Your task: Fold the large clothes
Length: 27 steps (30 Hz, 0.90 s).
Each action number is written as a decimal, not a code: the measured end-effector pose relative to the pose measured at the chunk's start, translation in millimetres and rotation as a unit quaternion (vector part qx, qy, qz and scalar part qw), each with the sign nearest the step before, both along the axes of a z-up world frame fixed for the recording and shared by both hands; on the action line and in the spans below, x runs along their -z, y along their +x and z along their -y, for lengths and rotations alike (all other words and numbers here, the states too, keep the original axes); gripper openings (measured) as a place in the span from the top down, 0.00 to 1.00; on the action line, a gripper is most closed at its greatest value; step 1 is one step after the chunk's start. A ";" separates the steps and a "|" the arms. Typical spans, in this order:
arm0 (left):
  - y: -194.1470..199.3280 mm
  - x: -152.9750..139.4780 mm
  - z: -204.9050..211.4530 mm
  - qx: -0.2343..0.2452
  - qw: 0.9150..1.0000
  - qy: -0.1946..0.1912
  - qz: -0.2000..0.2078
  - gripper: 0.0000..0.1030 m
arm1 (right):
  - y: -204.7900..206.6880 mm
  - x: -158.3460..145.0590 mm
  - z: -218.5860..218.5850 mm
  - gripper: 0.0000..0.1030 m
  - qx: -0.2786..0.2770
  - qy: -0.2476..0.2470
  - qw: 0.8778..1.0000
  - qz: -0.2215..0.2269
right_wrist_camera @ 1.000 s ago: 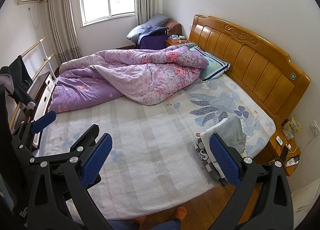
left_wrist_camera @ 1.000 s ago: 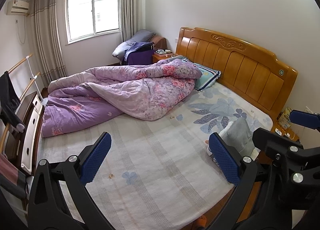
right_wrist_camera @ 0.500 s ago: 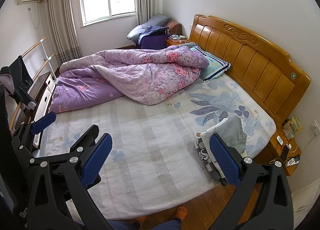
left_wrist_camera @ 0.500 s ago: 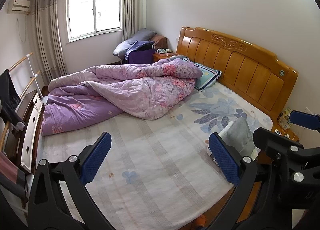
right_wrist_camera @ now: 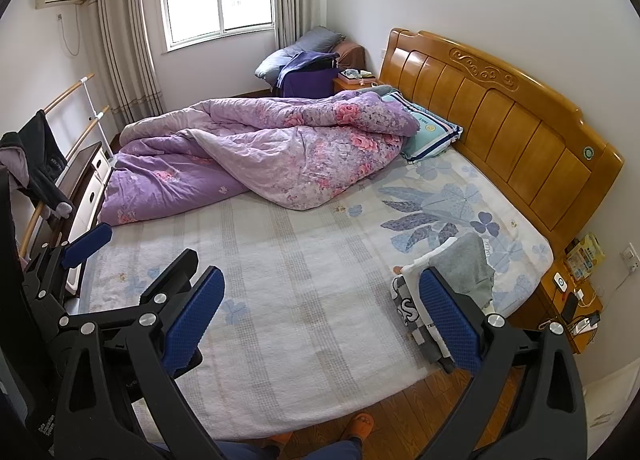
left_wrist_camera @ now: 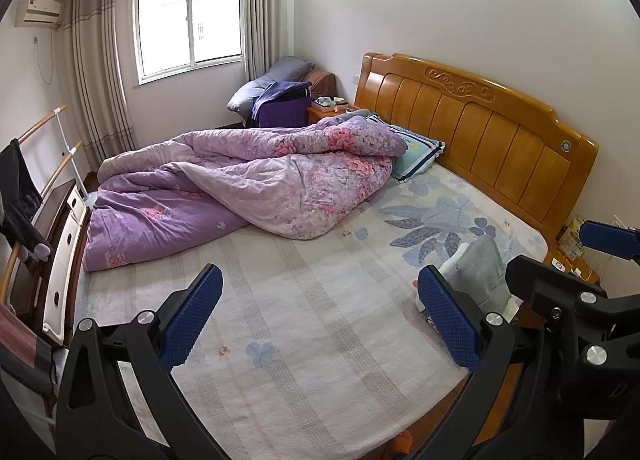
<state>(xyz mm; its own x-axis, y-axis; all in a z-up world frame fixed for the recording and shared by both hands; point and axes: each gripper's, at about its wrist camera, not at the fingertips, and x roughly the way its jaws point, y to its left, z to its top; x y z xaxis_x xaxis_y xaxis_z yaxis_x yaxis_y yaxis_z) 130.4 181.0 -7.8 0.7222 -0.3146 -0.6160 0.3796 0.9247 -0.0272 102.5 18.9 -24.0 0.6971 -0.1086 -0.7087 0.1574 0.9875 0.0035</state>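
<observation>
A small stack of folded clothes, grey on top (right_wrist_camera: 468,264) over white and black-patterned pieces, lies on the bed's near right edge; it also shows in the left wrist view (left_wrist_camera: 482,268). My left gripper (left_wrist_camera: 320,316) is open and empty, held above the bare sheet. My right gripper (right_wrist_camera: 322,314) is open and empty, its right finger just in front of the stack. Each gripper shows in the other's view: the right one (left_wrist_camera: 576,312) at the right edge, the left one (right_wrist_camera: 80,252) at the left.
A crumpled purple floral duvet (right_wrist_camera: 256,156) covers the far half of the bed. A pillow (right_wrist_camera: 432,132) lies against the wooden headboard (right_wrist_camera: 504,112). A nightstand (right_wrist_camera: 572,300) stands at the right, a clothes rack (right_wrist_camera: 60,132) and a dresser (left_wrist_camera: 60,244) at the left. My feet (right_wrist_camera: 356,426) are at the bed's edge.
</observation>
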 end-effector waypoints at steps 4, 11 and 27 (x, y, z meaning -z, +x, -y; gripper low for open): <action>1.3 0.3 0.2 0.001 1.000 0.001 -0.001 0.05 | 0.4 0.1 0.9 0.08 0.000 0.001 1.000 -0.001; 2.3 0.9 1.8 0.002 1.000 0.001 -0.002 0.05 | 0.9 0.4 1.1 0.08 0.000 0.001 1.000 -0.001; 9.2 2.7 6.0 0.007 1.000 0.003 0.001 0.05 | 4.3 1.9 4.1 0.08 -0.001 0.000 1.000 -0.004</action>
<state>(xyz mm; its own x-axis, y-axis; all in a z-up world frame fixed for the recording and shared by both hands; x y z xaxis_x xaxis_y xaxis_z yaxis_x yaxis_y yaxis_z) 139.6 174.9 -10.5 0.7187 -0.3212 -0.6167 0.3931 0.9192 -0.0206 106.8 14.8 -25.9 0.6923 -0.1071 -0.7136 0.1548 0.9879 0.0018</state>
